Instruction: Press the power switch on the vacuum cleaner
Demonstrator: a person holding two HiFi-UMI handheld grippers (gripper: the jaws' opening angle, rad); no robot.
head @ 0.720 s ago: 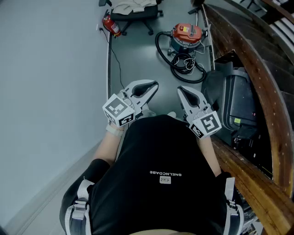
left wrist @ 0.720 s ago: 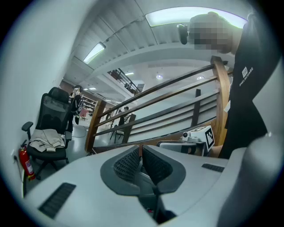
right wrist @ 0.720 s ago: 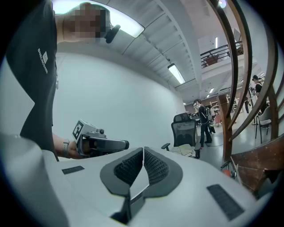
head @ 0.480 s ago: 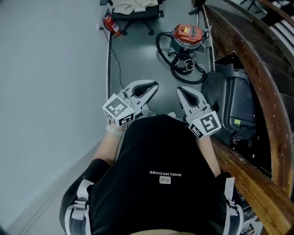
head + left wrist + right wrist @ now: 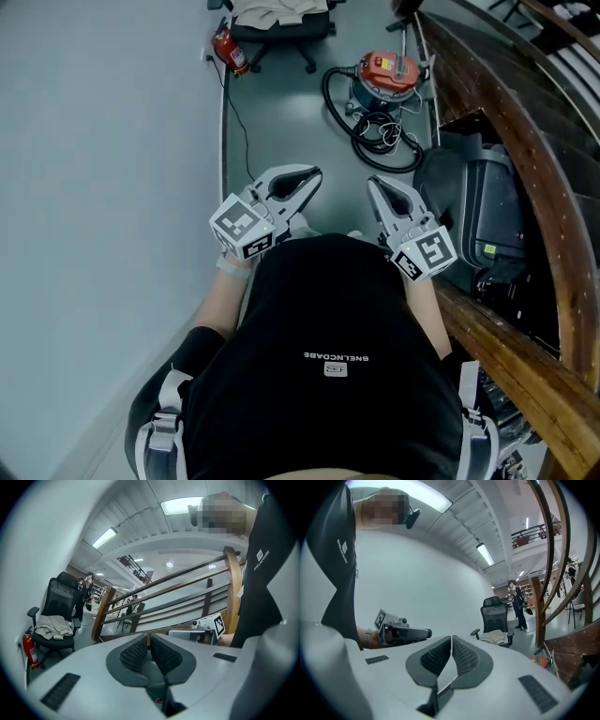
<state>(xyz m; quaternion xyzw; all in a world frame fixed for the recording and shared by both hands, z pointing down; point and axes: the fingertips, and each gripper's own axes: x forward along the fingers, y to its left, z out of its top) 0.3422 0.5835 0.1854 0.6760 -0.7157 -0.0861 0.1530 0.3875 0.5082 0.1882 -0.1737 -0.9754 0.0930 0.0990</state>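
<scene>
The vacuum cleaner (image 5: 382, 79), a round drum with an orange-red top and a coiled black hose (image 5: 375, 131), stands on the floor far ahead; a sliver of it (image 5: 540, 660) shows in the right gripper view. My left gripper (image 5: 314, 174) is held at chest height, jaws shut with nothing between them, its tips (image 5: 149, 641) pointing toward the wooden railing. My right gripper (image 5: 373, 184) is also shut and empty, its tips (image 5: 451, 641) aimed at the office chair. Both are well short of the vacuum cleaner.
A curved wooden handrail (image 5: 525, 150) runs along the right, with a black suitcase (image 5: 478, 206) against it. A grey wall (image 5: 103, 187) closes the left side. A red fire extinguisher (image 5: 228, 50) and a black office chair with cloth on it (image 5: 279, 19) stand at the far end. A person (image 5: 519, 599) stands beyond.
The view has crept forward a little; the right gripper has shifted slightly right. Both grippers remain shut.
</scene>
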